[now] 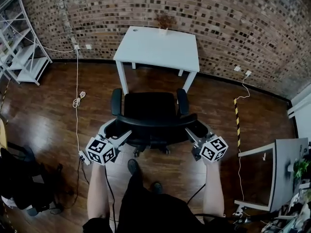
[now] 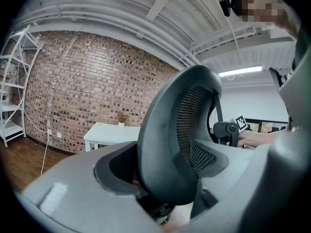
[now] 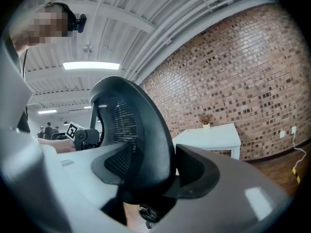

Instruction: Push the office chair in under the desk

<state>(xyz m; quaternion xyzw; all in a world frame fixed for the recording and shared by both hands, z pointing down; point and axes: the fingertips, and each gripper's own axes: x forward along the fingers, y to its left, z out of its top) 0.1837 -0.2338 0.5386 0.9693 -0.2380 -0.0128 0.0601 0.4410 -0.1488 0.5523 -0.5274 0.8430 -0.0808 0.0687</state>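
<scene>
Office chair (image 1: 148, 106) pushing is the step in hand, I think, and it is not done yet.

The left gripper (image 1: 120, 132) has its jaws part way open, about as wide as the chair back (image 1: 155, 121) is thick. They squeeze the left end of it. In the left gripper view, the curved black edge of the chair back (image 2: 170, 140) fills the gap between the two grey jaws and touches both. The right gripper (image 1: 195, 131) does the same at the other end. In the right gripper view, the chair back (image 3: 141, 144) sits between its jaws too, with no gap that I can see.

The chair stands on the wooden floor (image 1: 48, 110) and faces the white counter (image 1: 158, 47). Its seat is just in front of the counter, lined up with the space between the front legs. From above, the seat is not under the top yet. A small plant (image 1: 164, 23) sits at the far edge of the counter, by the brick wall (image 1: 233, 23).

Next, both grippers need to push forward together, with the same force. If one pushes harder, the chair could turn, and an armrest (image 1: 116, 102) could bump a counter leg (image 1: 123, 79). The push should end when the seat is under the top.
</scene>
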